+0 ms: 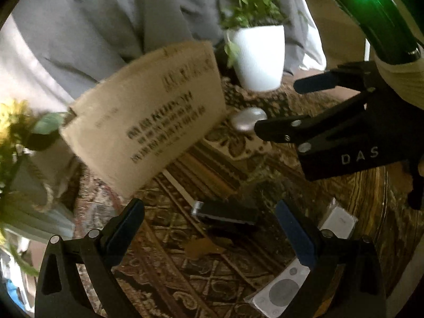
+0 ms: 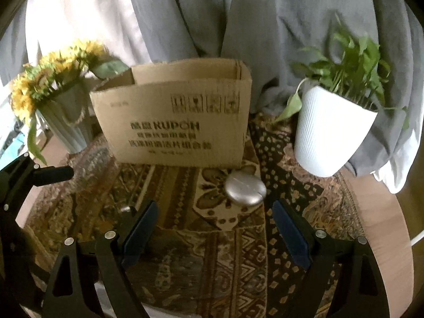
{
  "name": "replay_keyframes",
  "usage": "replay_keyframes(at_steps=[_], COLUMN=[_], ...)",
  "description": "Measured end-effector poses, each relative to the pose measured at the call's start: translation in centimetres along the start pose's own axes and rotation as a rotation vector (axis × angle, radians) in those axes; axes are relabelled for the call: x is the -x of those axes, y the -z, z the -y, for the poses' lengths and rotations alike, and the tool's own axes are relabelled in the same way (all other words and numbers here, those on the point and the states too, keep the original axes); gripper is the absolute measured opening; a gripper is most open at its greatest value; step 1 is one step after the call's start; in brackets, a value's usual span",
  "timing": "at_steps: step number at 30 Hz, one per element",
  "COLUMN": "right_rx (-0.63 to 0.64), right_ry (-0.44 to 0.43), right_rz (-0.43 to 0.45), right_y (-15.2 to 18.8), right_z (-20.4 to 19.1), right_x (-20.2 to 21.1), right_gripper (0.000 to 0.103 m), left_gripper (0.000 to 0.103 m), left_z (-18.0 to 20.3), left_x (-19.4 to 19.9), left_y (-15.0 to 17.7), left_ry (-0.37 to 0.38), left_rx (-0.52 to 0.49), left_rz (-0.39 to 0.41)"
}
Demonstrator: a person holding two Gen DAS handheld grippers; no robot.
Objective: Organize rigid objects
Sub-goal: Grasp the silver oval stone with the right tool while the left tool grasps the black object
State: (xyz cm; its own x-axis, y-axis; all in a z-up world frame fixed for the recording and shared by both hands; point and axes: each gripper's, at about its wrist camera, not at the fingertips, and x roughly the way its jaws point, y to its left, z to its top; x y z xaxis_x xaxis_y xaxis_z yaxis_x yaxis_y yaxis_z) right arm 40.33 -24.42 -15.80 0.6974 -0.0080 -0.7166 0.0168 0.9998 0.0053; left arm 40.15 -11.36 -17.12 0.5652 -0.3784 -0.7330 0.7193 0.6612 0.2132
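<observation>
An open cardboard box (image 2: 175, 114) is seen upright on the patterned cloth (image 2: 233, 251), with a silver oval case (image 2: 246, 188) lying just in front of its right corner. The right gripper (image 2: 214, 235) is held with fingers apart above the cloth, nothing between them. The left gripper (image 1: 209, 235) is likewise spread, empty, over a black clip-like object (image 1: 225, 213). A white potted plant (image 2: 331, 132) is placed right of the box.

We count one cardboard box (image 2: 175, 116), one silver pebble-shaped thing (image 2: 245, 188), two white pots (image 2: 331, 137) with plants, one black gadget (image 1: 225, 212) between our left jaws, two white devices (image 1: 281, 291).
</observation>
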Motion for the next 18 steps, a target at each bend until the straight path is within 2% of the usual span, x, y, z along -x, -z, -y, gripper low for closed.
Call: replay_keyframes(at_steps=[9,16,18], right_rx=[-0.019,-0.026,-0.027], right_ry=[0.001,-0.008,-0.011], right_rz=[-0.087,-0.132,-0.139], right_y=[1.2,1.6,1.7], right_z=[0.9,1.2,1.1], right_x=[-3.6,-5.6,-6.0], right_gripper=[0.089,0.089,0.089], left_gripper=[0.095,0.094,0.09], left_z=[0.0,-0.1,-0.3], left_x=[-3.9,-5.5,-5.9], left_y=[0.6,1.0,1.1], left_ry=[0.089,0.123,0.131], left_rx=[0.007,0.023,0.028], left_rz=[-0.076,-0.098,-0.105])
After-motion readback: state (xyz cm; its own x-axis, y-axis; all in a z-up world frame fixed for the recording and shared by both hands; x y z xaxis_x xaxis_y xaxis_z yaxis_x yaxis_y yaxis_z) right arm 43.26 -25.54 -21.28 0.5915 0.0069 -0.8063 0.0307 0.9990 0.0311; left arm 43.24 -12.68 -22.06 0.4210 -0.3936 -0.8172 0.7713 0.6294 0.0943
